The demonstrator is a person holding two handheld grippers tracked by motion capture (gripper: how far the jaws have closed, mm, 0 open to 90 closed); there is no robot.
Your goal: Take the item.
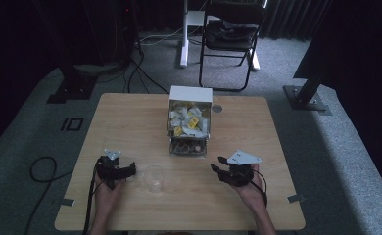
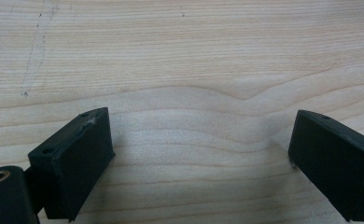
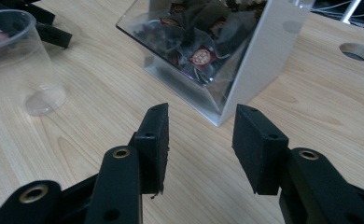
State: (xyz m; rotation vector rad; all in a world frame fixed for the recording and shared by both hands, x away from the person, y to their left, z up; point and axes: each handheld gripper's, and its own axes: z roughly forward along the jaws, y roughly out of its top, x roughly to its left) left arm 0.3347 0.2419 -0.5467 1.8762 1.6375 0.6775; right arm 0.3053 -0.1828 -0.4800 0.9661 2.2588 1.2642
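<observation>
A clear plastic cup (image 1: 154, 179) stands upright on the wooden table (image 1: 130, 117), near the front middle; it appears again (image 3: 19, 60) at the upper left of the right gripper view. My left gripper (image 1: 128, 171) rests just left of the cup, open wide with bare wood between its jaws (image 2: 201, 149). My right gripper (image 1: 217, 169) lies to the cup's right, open (image 3: 199, 140), facing the lower bin of a white two-tier box (image 1: 190, 121). That box holds light sachets (image 1: 188, 119) on top and dark packets (image 3: 199, 57) below.
A round cable hole (image 1: 217, 108) sits in the table beside the box. Beyond the table stand a black folding chair (image 1: 230, 36) and a white stand leg (image 1: 184, 34). Cables (image 1: 42, 169) lie on the grey carpet at the left.
</observation>
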